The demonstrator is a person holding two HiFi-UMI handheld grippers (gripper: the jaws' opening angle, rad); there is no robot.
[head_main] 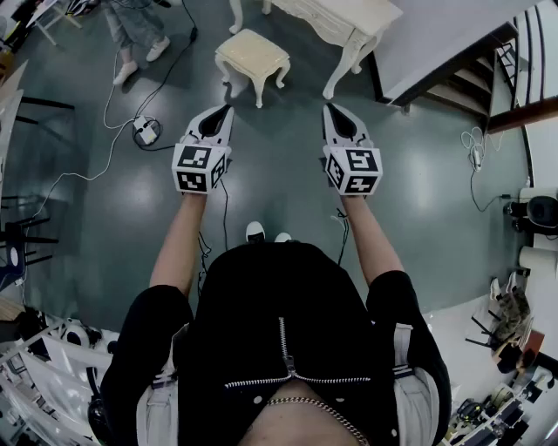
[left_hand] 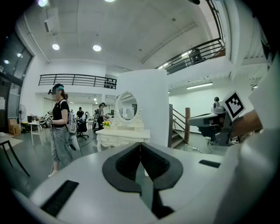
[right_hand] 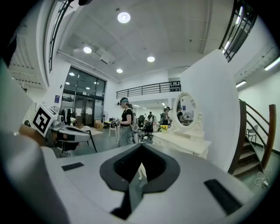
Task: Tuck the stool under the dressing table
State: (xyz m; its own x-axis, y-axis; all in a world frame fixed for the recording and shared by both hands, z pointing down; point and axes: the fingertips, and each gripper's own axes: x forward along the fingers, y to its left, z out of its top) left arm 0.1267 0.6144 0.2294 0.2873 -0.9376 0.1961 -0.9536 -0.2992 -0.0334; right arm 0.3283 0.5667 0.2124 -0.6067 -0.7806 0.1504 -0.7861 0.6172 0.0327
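Glossy grey-green floor (head_main: 279, 187), cables trailing across it, and what may be a power strip (head_main: 146, 131) just left of the left gripper (head_main: 228, 107). It and the right gripper (head_main: 327, 106) are both pressed together, pinching nothing. The stool (head_main: 253, 54) stands ahead of the left gripper, out beside the dressing table (head_main: 349, 22), not under it. A staircase (head_main: 475, 61) rises off to the right.

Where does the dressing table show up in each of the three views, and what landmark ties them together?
Head view: dressing table at the top edge, right of centre, beyond the stool.
Left gripper view: dressing table at centre, above the jaws, oval mirror on it.
Right gripper view: dressing table right of centre, oval mirror above.
Shared landmark: staircase, right of the table in every view.
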